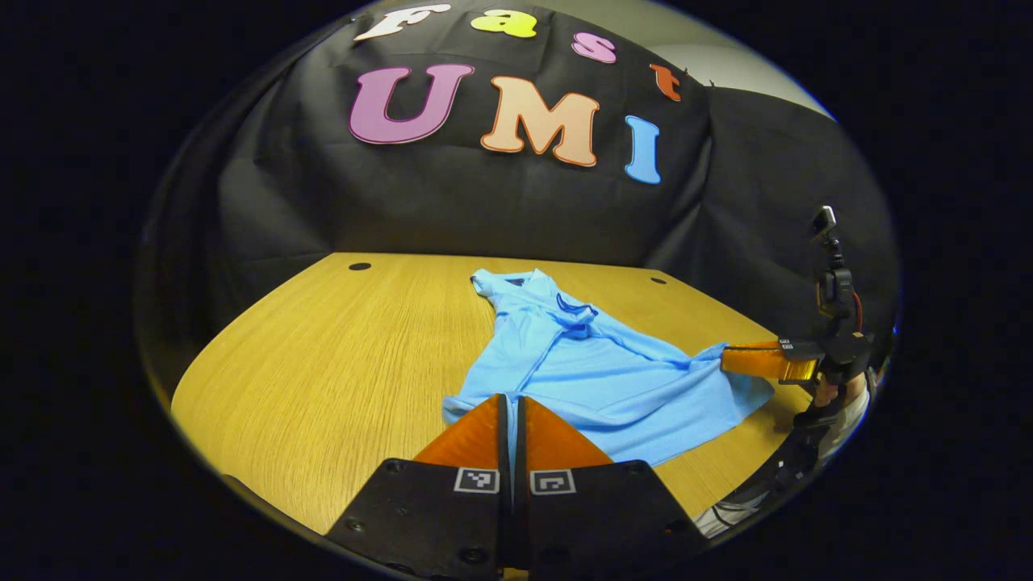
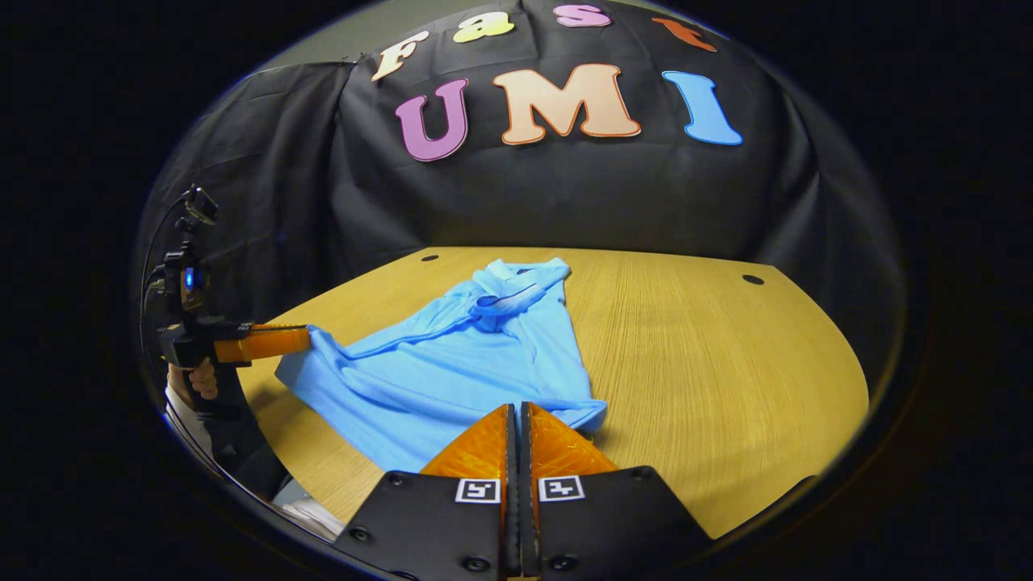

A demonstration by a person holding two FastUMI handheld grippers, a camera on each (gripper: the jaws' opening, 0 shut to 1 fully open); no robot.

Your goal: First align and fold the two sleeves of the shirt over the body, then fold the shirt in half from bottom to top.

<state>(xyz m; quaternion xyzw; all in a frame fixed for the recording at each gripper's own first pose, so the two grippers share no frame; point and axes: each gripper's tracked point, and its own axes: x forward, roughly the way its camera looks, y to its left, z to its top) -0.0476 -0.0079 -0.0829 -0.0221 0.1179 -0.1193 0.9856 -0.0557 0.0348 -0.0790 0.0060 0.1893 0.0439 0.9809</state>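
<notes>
shirt (image 1: 597,371) on table (image 1: 339,363), both grippers clamped on its hem corners

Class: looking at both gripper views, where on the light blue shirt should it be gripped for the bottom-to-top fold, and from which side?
Grip the shirt at its two hem corners, coming from the near table edge: the collar lies far away. The left gripper and right gripper already pinch there.
</notes>
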